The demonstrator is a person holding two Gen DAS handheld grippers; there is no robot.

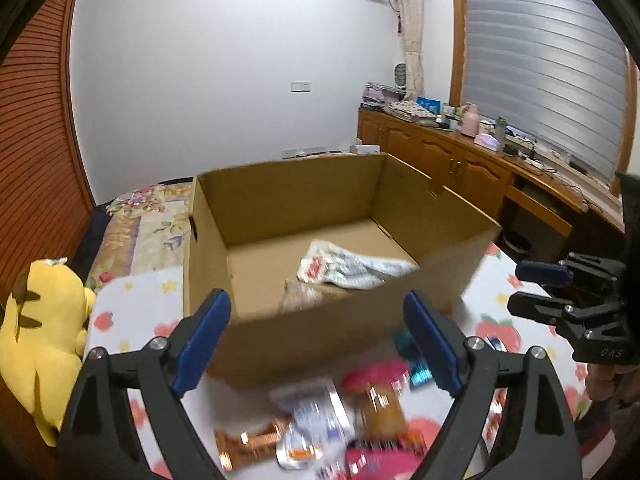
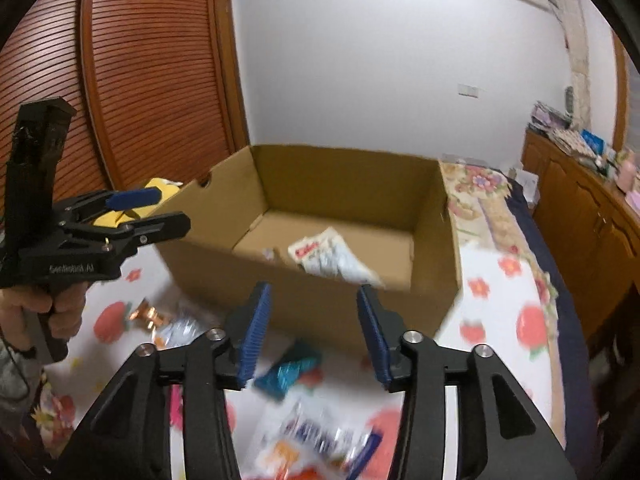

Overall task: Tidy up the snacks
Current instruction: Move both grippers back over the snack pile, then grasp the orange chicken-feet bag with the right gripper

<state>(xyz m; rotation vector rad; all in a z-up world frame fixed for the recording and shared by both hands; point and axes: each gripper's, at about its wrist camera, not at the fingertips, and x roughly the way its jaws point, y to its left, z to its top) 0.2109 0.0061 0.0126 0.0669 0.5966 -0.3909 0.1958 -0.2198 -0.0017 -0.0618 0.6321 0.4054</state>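
An open cardboard box [image 1: 280,200] [image 2: 340,176] stands on the bed. Inside lie a white snack bag [image 1: 352,266] [image 2: 332,256] and a brownish packet [image 1: 304,296]. Loose snacks lie on the strawberry sheet in front of the box: a copper-foil pack [image 1: 244,444] [image 2: 148,316], a silver-white pouch [image 1: 312,420] [image 2: 320,436], a pink-and-orange pack [image 1: 376,396] and a teal pack [image 1: 412,360] [image 2: 290,370]. My left gripper [image 1: 316,344] [image 2: 156,212] is open and empty above the snacks. My right gripper [image 2: 316,336] [image 1: 516,288] is open and empty near the box's front wall.
A yellow plush toy [image 1: 44,336] lies at the bed's left edge. A slatted wooden wardrobe [image 2: 152,80] stands behind it. A wooden sideboard [image 1: 452,152] with clutter runs along the right under the window. A floral quilt [image 1: 148,220] lies behind the box.
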